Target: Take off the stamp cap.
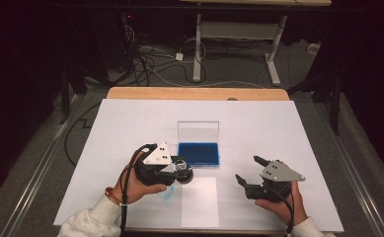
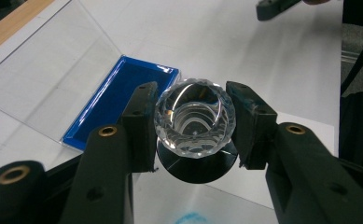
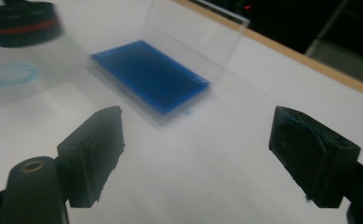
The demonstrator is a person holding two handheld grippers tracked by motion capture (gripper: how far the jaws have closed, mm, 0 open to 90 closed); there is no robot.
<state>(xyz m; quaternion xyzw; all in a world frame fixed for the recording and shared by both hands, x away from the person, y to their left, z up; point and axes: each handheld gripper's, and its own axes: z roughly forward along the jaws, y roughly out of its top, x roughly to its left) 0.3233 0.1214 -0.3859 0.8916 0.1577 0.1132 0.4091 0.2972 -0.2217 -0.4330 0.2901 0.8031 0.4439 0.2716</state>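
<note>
Clear faceted stamp handle (image 2: 194, 119) sits pinched in the left gripper (image 2: 194, 123); it should drop flat onto the blue ink pad (image 1: 198, 153), while the right gripper (image 3: 195, 156) waits spread.

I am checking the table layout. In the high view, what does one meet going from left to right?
Left gripper shut on a faceted crystal stamp → blue ink pad → right gripper, open.

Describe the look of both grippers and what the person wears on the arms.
Both grippers, the left gripper and the right gripper, are black with blocky jaws, brass-coloured rivets and a grey three-cornered plate with dark dots on top. A black cable trails from each. The jaw pads carry blue smears. The sleeves are white, and an orange band sits on the left wrist.
</note>
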